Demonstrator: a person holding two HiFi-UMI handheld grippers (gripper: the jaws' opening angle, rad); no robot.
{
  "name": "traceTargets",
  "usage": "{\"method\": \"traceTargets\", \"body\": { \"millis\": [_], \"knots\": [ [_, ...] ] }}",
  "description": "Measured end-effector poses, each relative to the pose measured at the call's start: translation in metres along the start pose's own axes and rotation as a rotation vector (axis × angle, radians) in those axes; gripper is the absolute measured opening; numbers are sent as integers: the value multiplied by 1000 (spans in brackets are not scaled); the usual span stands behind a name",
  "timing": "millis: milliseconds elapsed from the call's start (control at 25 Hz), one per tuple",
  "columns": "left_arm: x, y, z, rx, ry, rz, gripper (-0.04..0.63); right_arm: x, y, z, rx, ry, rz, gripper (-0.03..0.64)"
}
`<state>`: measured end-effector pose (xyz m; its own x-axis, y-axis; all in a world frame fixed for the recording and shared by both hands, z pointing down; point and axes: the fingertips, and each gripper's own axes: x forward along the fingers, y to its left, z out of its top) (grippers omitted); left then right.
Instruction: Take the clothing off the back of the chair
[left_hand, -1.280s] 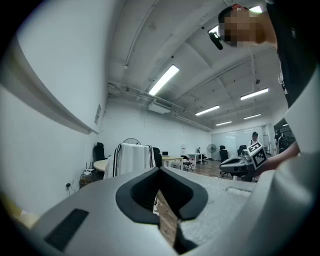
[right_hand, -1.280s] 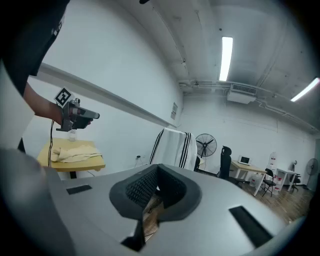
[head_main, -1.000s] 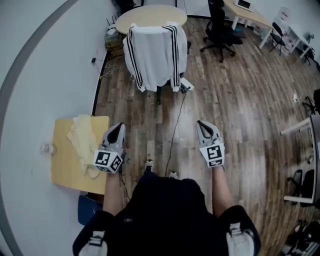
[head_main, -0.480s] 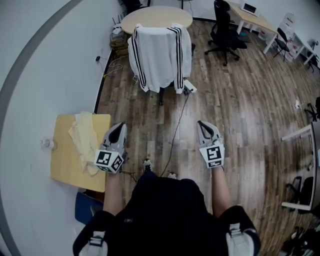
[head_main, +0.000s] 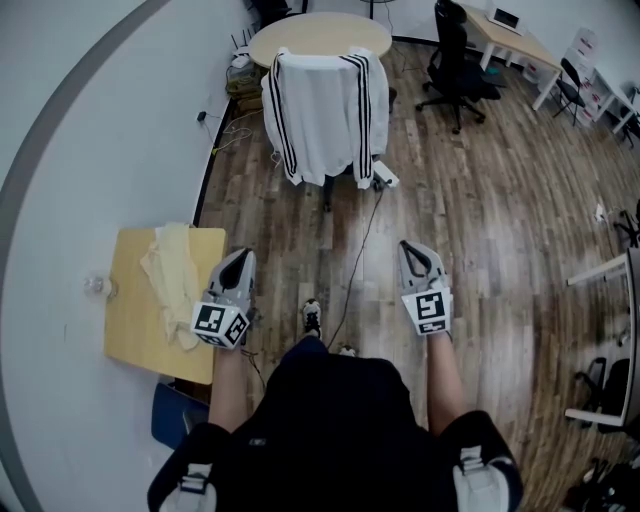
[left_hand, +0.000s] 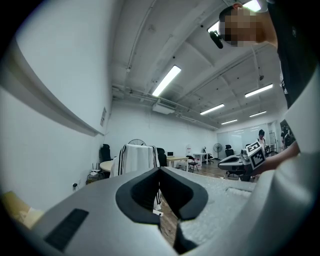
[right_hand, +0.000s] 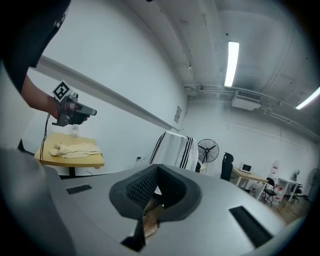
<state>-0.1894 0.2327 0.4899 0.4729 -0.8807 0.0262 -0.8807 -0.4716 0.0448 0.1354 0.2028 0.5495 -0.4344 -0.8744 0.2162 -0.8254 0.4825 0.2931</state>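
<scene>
Currently both pairs of fingers are pressed together with nothing between them: left gripper (left_hand: 159, 171) and right gripper (right_hand: 157, 168) each show black pads meeting at the tip, with only floor visible through the gap behind. In the head view both are held out in front of the person's body, side by side and well apart, pointing to 12 o'clock, a bare forearm behind each. White jacket with black sleeve stripes (head_main: 325, 110) is draped over the back of the black wheeled chair (head_main: 326, 195) at 12 o'clock, well apart from both grippers; sleeves hang down either side, hem short of the floor. Neither gripper touches it. Thin black cable (head_main: 358, 250) runs along the brown wood-plank floor (head_main: 480, 220) from the chair base toward the person's feet, passing between the grippers. Small rectangular light-wood table (head_main: 135, 330) sits at 9 o'clock of the left gripper, against the white wall (head_main: 90, 150), with a crumpled cream cloth (head_main: 172, 285) on it. Round light-wood table (head_main: 320, 35) stands right behind the chair at 12 o'clock; black office chair (head_main: 458, 65) at 1 o'clock.
</scene>
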Motion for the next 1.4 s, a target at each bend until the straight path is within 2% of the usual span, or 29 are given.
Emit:
{"method": "traceTargets", "body": {
  "millis": [560,1400],
  "knots": [
    [54,49,13,-19,-29,-19,0,63,-18,20,-3,1,-23,-6],
    [130,94,-1,-25,23,-98,0,132,-36,17,12,43,-51,-6]
  ]
}}
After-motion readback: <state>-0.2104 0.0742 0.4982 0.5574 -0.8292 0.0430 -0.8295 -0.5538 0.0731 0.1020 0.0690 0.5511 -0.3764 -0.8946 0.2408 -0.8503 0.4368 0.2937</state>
